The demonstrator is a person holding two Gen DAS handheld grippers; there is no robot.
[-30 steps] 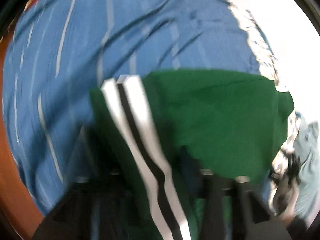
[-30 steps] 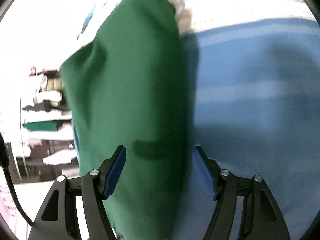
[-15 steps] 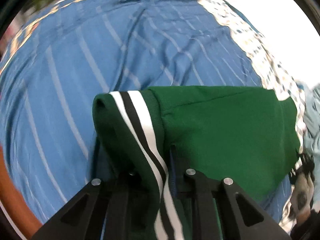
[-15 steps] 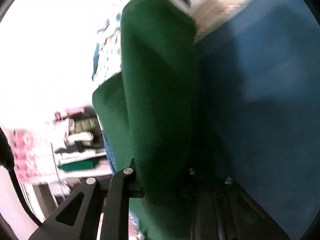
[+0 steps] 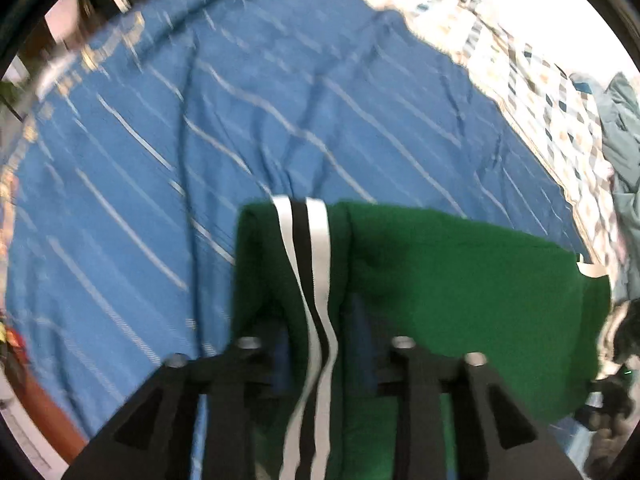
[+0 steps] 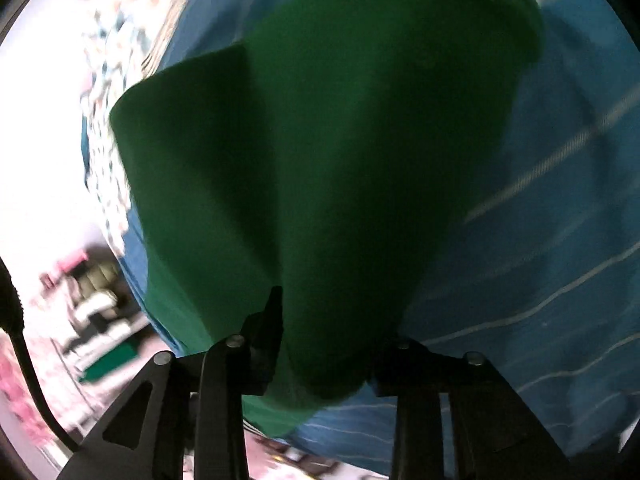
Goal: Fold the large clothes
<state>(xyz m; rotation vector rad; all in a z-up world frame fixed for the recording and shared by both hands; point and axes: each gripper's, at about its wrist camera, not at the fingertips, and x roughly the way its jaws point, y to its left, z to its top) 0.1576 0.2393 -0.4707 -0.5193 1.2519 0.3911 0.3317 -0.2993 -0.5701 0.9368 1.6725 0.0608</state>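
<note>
Underneath, a blue sheet with thin white stripes (image 5: 248,128) covers the surface, meeting a pale patterned cover (image 5: 536,92) at its far edge; cluttered shelves (image 6: 100,320) blur at the room's side. The green garment (image 5: 460,292) lies folded on the blue sheet. The left gripper (image 5: 318,344) has just been opening, the garment's black-and-white striped band (image 5: 310,248) loose between its jaws. The right gripper (image 6: 320,344) has just widened too, green cloth bunched between its jaws; whether it grips I cannot tell
</note>
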